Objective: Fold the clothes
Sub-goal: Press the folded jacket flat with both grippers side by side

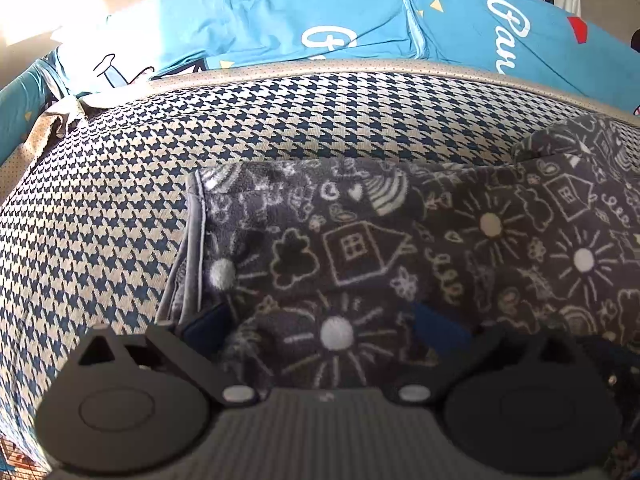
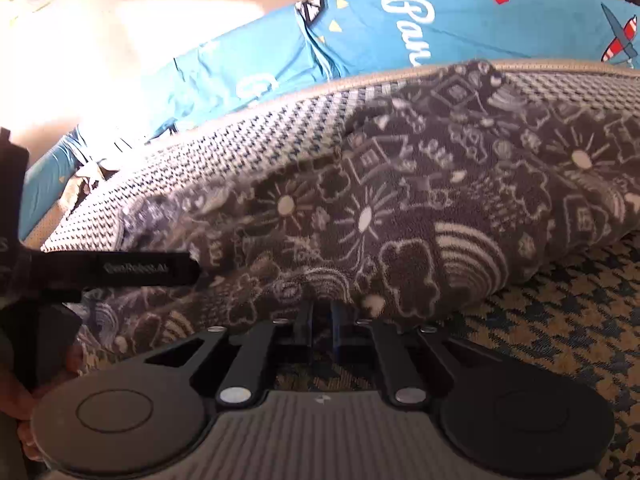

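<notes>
Nearest in the right wrist view, the right claw [image 2: 322,320] is pinched nearly together, and an edge of the grey doodle-print fleece [image 2: 400,208] is caught between its blue pads. The left claw [image 1: 324,332] is seen spread wide, with its blue fingers [image 1: 204,326] pushed in under a bunched fold of the same fleece; whether the pads are actually pressing on the cloth can't be told. A bit further out, the fleece is laid across a houndstooth mat [image 1: 120,184], with a doubled hemmed edge showing on its left side. Beyond the mat's beige trim, a blue printed sheet [image 1: 280,28] with white lettering is seen, and sunlit floor [image 2: 120,40] past that.
</notes>
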{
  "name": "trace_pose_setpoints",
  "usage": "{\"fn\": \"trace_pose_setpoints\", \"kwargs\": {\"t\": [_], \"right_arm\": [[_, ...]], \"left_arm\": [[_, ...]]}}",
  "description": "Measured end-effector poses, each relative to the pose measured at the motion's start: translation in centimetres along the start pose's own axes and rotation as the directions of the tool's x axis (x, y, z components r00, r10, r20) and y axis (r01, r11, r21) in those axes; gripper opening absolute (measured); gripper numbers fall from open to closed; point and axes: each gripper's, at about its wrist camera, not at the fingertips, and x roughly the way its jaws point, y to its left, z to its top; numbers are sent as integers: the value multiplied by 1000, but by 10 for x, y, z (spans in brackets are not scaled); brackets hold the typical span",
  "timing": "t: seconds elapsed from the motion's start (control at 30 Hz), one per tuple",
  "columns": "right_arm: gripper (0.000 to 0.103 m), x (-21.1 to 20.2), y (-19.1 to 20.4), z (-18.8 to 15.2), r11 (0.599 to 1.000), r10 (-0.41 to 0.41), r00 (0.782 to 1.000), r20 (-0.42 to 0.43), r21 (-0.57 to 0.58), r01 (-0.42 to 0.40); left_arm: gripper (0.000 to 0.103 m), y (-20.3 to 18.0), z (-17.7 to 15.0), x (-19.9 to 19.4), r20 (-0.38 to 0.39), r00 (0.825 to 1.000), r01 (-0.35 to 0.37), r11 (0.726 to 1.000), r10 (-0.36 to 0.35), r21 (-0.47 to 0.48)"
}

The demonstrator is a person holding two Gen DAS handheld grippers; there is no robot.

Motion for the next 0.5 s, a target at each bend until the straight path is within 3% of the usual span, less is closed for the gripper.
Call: {"fn": "trace_pose_setpoints", "kwargs": {"t": [0.23,0.5], "right_arm": [[9,-12,1,3,999,17,996,84,27,-19],[8,12,-3,-3,999,-29,999,21,37,28]], "left_arm": [[103,5,-10,-13,22,1000,8,1000,-8,-8],[103,3,-19,-18,15,1000,5,1000,-5,13]]}}
